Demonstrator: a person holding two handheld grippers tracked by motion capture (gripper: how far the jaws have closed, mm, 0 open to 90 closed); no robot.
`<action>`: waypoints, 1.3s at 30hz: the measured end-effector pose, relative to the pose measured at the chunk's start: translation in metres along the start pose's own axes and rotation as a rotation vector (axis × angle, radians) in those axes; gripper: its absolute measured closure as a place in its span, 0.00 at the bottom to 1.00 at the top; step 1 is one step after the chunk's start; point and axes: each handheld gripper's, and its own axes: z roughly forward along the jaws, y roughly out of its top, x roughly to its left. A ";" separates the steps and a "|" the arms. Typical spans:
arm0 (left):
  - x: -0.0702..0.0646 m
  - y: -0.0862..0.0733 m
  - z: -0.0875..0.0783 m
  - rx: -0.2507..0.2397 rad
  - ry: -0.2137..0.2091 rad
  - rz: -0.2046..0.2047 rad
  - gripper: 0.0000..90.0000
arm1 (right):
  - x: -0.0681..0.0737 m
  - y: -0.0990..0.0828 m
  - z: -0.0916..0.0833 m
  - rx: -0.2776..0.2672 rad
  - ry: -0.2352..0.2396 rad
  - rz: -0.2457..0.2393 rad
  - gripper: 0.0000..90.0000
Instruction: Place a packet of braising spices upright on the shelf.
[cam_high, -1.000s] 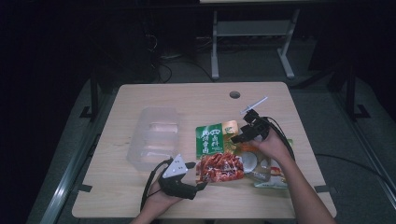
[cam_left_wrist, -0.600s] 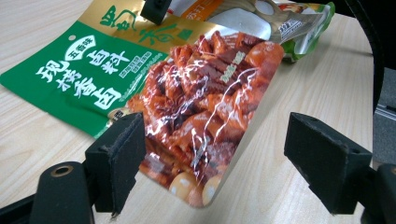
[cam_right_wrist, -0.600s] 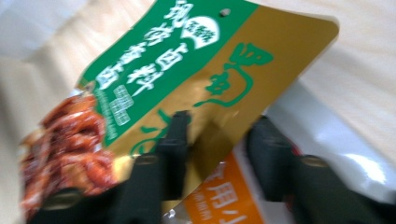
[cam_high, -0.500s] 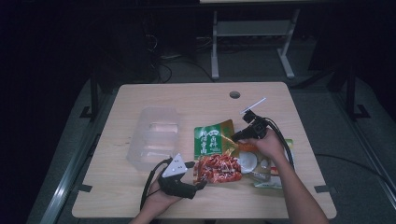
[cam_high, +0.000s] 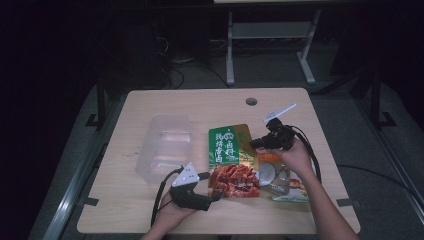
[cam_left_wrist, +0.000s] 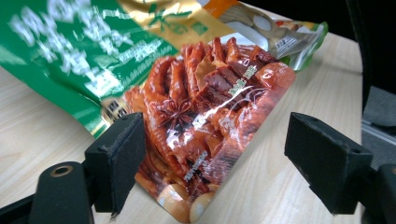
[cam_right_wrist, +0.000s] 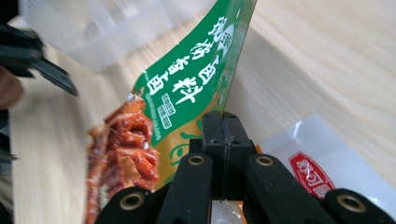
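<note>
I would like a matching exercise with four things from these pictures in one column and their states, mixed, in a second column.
Things:
1. right gripper
2. left gripper
3. clear plastic container
4. white pouch

States:
A. jaws wide apart, the pouch's red end between them
B. lies flat on the table
C. stands empty, left of the pouches
D. jaws shut on the green and red pouch

Pairs: 1-D, 2-A, 3-C, 4-B

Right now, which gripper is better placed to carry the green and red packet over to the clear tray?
Right. The right gripper is already shut on the packet's edge, while the left gripper stands open around its lower end, gripping nothing. The clear tray lies beside the packet.
</note>
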 end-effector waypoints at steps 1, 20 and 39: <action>0.000 0.000 0.000 0.000 0.000 0.000 0.26 | 0.000 0.000 0.000 0.000 0.000 0.000 1.00; 0.013 0.029 0.008 -0.095 0.050 -0.153 0.20 | 0.064 -0.028 -0.065 -0.237 -0.031 -0.212 1.00; 0.034 0.022 0.032 -0.054 -0.071 -0.235 0.78 | 0.071 -0.048 -0.060 -0.294 0.011 -0.209 1.00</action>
